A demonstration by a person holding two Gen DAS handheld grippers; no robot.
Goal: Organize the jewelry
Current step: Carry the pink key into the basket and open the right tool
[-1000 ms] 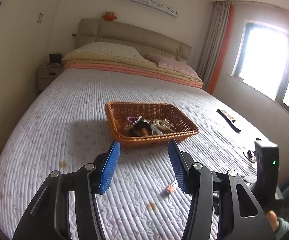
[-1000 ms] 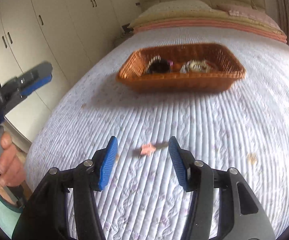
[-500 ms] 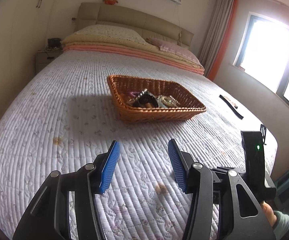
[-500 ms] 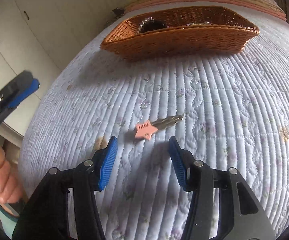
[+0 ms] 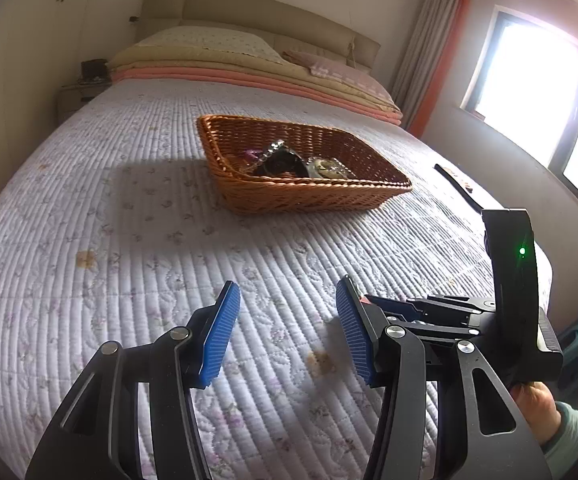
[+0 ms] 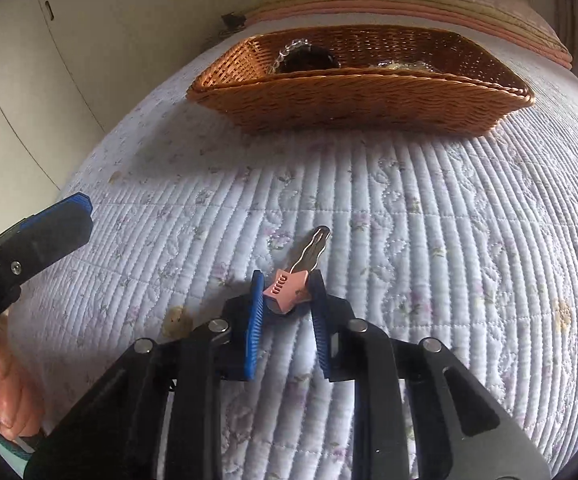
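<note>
One bed (image 5: 137, 216), wide bare quilt around everything. One wicker basket (image 6: 361, 96) mid-bed, jewelry heaped inside. Two tools: left tool (image 5: 287, 332) spread apart over bare quilt; right tool (image 6: 287, 300) clamped on one pink-headed key (image 6: 289, 286), blade toward the basket, well short of it.

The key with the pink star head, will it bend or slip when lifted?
The key looks like rigid metal, so it probably will not bend. It seems small and light. The right claw grips only its pink head, so it might pivot or slip.
</note>
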